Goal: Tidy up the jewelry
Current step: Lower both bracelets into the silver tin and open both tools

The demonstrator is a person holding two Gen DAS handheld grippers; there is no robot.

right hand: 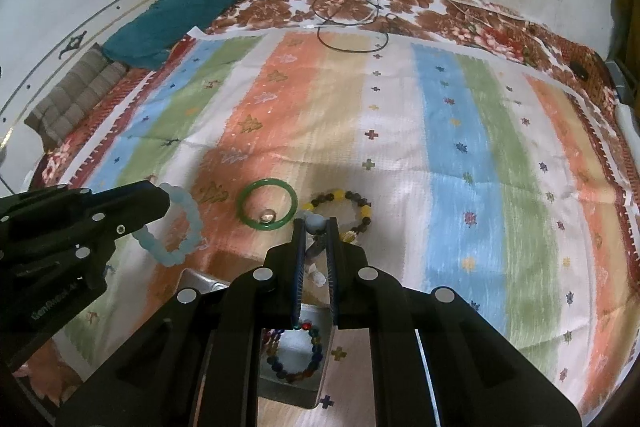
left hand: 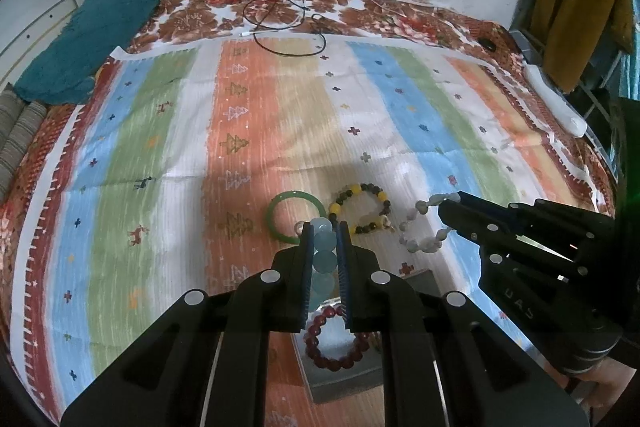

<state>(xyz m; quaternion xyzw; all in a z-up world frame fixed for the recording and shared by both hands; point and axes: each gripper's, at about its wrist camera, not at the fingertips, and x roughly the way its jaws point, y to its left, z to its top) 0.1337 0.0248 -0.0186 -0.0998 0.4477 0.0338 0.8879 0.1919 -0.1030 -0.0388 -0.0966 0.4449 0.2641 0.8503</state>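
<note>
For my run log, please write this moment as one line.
left gripper: shut on blue bracelet | right gripper: shut on pale bracelet | green bangle: on cloth | red bracelet: in tray

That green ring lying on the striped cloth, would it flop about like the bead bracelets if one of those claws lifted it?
Probably not. The green bangle looks like one solid glossy hoop, so it should keep its round shape, unlike the pale blue bead bracelet draping from the left gripper. Its shine suggests it may slip between fingers. Stood on edge, it could roll.
</note>
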